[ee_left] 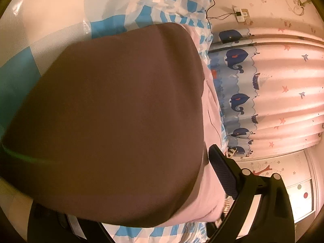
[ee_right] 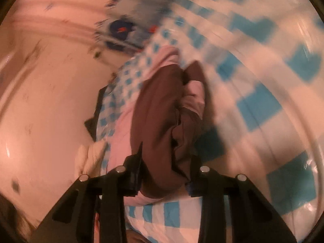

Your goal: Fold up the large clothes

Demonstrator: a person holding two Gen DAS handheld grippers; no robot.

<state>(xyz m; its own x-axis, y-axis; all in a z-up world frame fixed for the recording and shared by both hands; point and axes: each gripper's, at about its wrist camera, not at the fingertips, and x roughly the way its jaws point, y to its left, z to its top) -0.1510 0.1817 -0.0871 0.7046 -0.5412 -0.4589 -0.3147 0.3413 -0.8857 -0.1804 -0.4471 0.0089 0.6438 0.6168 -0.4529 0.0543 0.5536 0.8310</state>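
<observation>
A large brown-and-pink garment [ee_left: 113, 111] lies on a blue-and-white checked plastic cover [ee_left: 60, 32] and fills most of the left wrist view. Only one black finger [ee_left: 222, 174] of my left gripper shows, at the garment's right edge over pink cloth; the other is hidden under the brown fabric. In the blurred right wrist view the bunched brown garment [ee_right: 160, 125] sits between the two black fingers of my right gripper [ee_right: 166, 162], which is shut on it. Pink cloth [ee_right: 123, 137] shows beside the brown.
A pale curtain with blue whales and stars [ee_left: 269, 93] hangs to the right of the surface. A wall socket with a white plug and cable [ee_left: 240, 15] is on the wall above it. A white cabinet [ee_left: 299, 194] stands low right.
</observation>
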